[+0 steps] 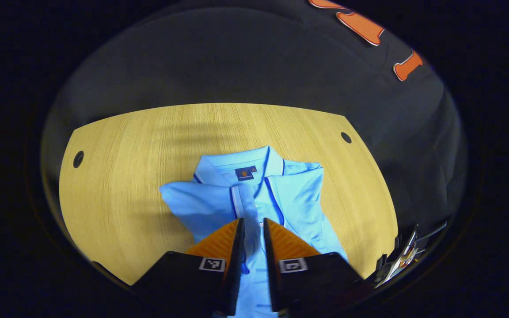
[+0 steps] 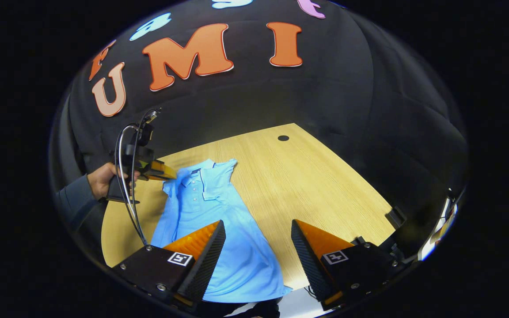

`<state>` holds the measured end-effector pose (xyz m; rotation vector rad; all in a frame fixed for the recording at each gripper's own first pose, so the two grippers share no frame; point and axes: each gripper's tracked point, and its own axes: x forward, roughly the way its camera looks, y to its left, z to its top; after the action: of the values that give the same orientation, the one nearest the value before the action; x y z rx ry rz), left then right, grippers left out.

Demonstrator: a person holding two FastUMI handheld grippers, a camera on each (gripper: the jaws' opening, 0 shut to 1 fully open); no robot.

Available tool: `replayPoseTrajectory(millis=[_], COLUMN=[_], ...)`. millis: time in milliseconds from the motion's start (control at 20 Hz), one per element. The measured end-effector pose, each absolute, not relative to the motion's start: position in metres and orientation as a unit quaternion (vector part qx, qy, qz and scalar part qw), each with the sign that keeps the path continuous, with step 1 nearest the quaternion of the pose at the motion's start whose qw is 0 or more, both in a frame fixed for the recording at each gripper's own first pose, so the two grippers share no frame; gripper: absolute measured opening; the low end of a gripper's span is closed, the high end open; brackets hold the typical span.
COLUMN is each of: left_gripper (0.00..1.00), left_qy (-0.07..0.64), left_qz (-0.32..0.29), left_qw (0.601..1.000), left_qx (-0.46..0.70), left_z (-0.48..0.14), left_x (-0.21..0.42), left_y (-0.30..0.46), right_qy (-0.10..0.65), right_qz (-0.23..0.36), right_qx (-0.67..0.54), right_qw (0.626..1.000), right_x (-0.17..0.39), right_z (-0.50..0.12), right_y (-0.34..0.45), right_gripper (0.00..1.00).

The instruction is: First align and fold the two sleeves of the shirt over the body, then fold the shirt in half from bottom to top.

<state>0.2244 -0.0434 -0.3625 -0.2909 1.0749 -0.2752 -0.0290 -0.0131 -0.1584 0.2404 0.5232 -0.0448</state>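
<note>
The shirt [image 2: 219,221] lies on the bench [image 2: 325,190], sleeves folded in; the left gripper [image 1: 252,229] has its fingers nearly together over the placket, grip uncertain. The right gripper [image 2: 258,245] hangs above the hem, fingers wide apart.

light wooden table [image 1: 117,176] with 2 dark round holes [image 1: 78,159]

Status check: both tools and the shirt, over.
Left tool nearly closed above the shirt, not visibly pinching. Right tool open, holding nothing. Shirt flat on the table, sleeves folded in. Nothing in the way.
</note>
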Motion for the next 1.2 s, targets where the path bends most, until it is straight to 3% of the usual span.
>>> replayPoseTrajectory(millis=[150, 200, 650, 1000, 1200], left_gripper=[0.94, 1.00, 0.99, 0.99, 0.99], left_qy=[0.495, 0.491, 0.476, 0.486, 0.504], left_qz=[-0.142, -0.140, -0.094, -0.061, -0.053], left_qw=[0.844, 0.846, 0.860, 0.861, 0.853], left_qx=[-0.152, -0.154, -0.158, -0.136, -0.125], left_z=[-0.350, -0.341, -0.307, -0.315, -0.334], left_x=[0.218, 0.212, 0.114, 0.013, -0.044], left_y=[-0.050, -0.046, -0.010, 0.013, 0.012], right_qy=[0.265, 0.267, 0.311, 0.366, 0.389], right_qz=[-0.016, -0.013, 0.086, 0.161, 0.169], right_qx=[0.099, 0.099, 0.136, 0.126, 0.099], right_qw=[0.959, 0.959, 0.937, 0.908, 0.900], right_x=[-0.033, -0.033, -0.036, -0.052, -0.061], right_z=[-0.163, -0.164, -0.208, -0.250, -0.273], right_y=[-0.023, -0.026, -0.005, 0.026, 0.029], right_gripper=[0.92, 0.92, 0.98, 0.98, 0.96])
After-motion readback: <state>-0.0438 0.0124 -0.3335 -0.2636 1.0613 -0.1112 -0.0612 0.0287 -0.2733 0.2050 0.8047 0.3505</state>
